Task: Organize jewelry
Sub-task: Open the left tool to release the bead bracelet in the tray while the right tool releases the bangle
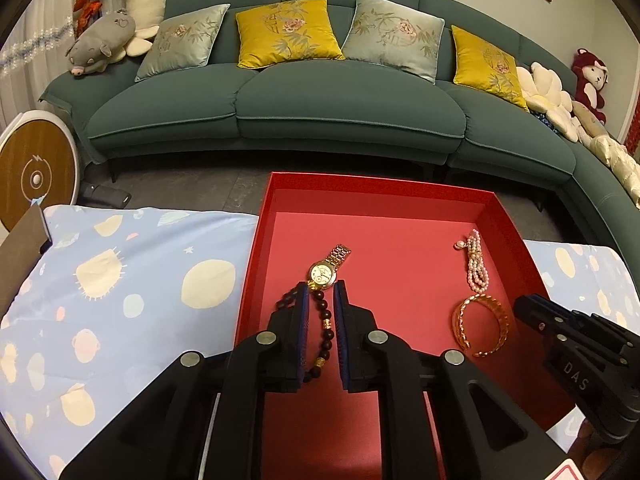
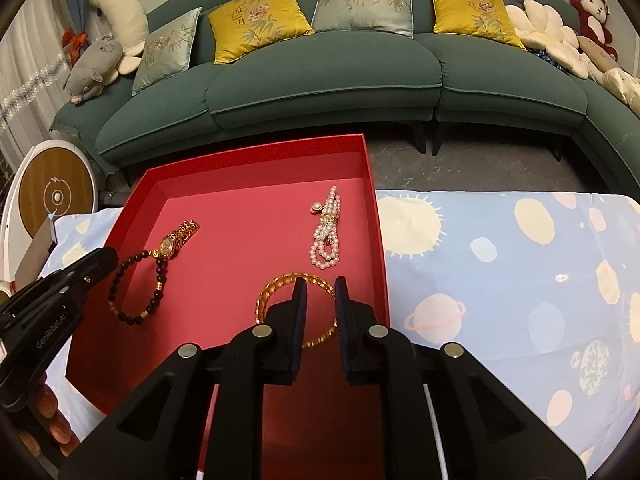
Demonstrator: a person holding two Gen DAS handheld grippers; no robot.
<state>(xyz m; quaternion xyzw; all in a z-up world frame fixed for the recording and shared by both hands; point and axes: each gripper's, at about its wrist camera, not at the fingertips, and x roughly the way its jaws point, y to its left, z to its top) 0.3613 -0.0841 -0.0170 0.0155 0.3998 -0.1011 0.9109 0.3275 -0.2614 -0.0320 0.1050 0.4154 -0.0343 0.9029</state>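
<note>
Left tongs: slightly parted, astride dark wooden bead bracelet, pads clear of it. Right tongs: slightly parted, straddling gold bangle, not gripping. Both lie inside shallow red cardboard box with gold wristwatch and pearl strand.

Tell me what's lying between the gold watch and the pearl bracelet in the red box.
Nothing: only bare red box floor separates the gold watch and the pearl bracelet, clearest in the right wrist view.

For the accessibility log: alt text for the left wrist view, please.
A red box on a patterned cloth holds a gold watch, pearl strand and gold bangle; the left hand-held gripper straddles a dark bead bracelet.
</note>
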